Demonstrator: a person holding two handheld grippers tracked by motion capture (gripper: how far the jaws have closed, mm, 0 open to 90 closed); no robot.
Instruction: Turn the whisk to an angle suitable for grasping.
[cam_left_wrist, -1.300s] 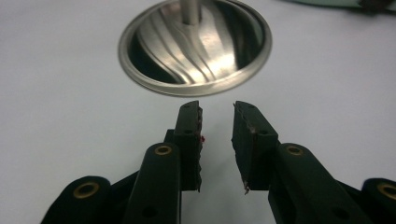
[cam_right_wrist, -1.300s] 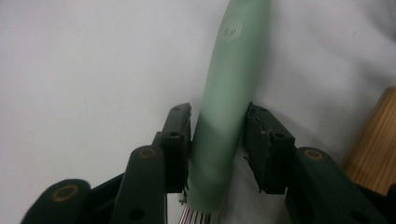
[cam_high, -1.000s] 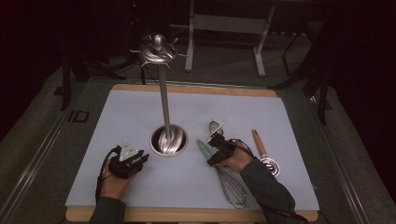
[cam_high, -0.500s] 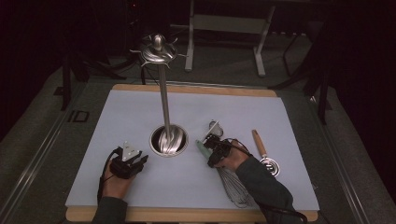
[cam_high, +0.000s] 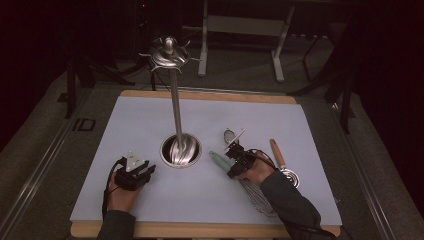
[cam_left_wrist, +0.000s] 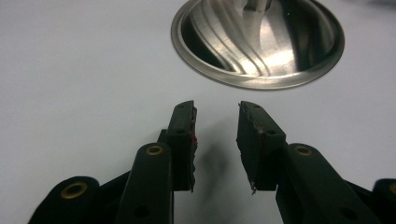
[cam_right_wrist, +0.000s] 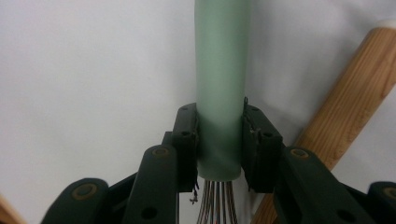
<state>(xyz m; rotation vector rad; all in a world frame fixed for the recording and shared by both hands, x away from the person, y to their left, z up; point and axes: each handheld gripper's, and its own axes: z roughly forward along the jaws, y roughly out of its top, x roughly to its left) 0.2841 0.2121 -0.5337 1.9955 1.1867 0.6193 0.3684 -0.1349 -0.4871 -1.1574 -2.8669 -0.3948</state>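
Between my right gripper's (cam_right_wrist: 219, 144) jaws lies the whisk (cam_right_wrist: 220, 74), flat on the white mat (cam_high: 150, 125) just right of the steel utensil stand's base (cam_high: 181, 150). Those jaws have just been closing, and their pads now touch both sides of its pale green handle near the wires, so I judge the pick-up about to begin. A wooden-handled tool (cam_right_wrist: 345, 107) lies close beside it. My left gripper (cam_left_wrist: 215, 140) rests near the base, jaws spread on nothing.
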